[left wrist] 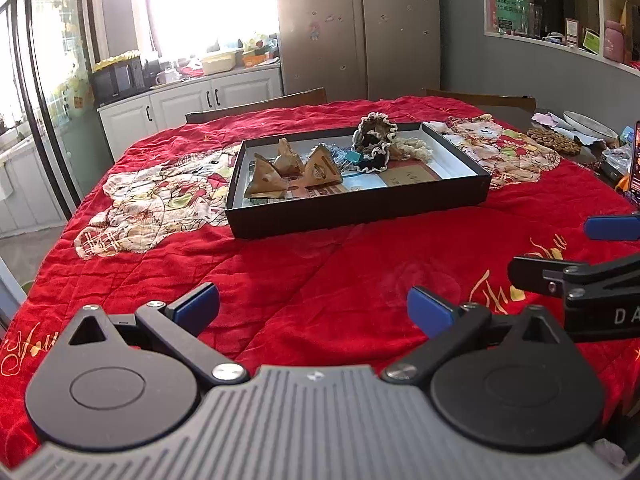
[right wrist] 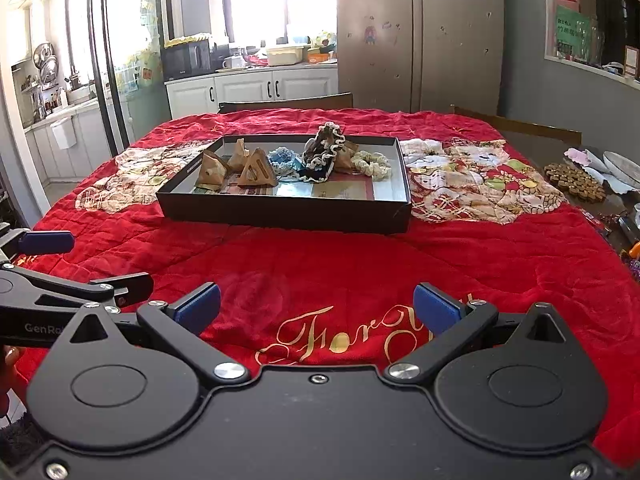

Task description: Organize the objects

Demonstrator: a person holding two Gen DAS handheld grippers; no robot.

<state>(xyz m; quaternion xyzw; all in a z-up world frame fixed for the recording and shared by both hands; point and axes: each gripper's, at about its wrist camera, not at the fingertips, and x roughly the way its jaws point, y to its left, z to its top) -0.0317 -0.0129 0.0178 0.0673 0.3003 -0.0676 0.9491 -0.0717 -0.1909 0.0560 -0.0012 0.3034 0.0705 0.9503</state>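
A black shallow box (left wrist: 360, 210) (right wrist: 280, 214) sits mid-table on the red quilt. Inside lie brown triangular paper packets (left wrist: 268, 178) (right wrist: 256, 172), a dark frilled scrunchie (left wrist: 374, 140) (right wrist: 322, 152), a cream scrunchie (left wrist: 412, 148) (right wrist: 374, 166) and a blue frilled piece (right wrist: 282, 160). My left gripper (left wrist: 314, 314) hovers open over the quilt, well short of the box, nothing between its blue pads. My right gripper (right wrist: 318, 312) is likewise open and empty, near the front edge. Each gripper shows at the side of the other's view.
Wooden chair backs (left wrist: 260, 106) stand behind the table. At the right edge are a round wooden trivet (right wrist: 576, 182), a plate (right wrist: 622, 168) and small clutter. Kitchen cabinets (right wrist: 248, 88) and a fridge (right wrist: 420, 32) lie beyond. A hand (right wrist: 8, 364) shows at far left.
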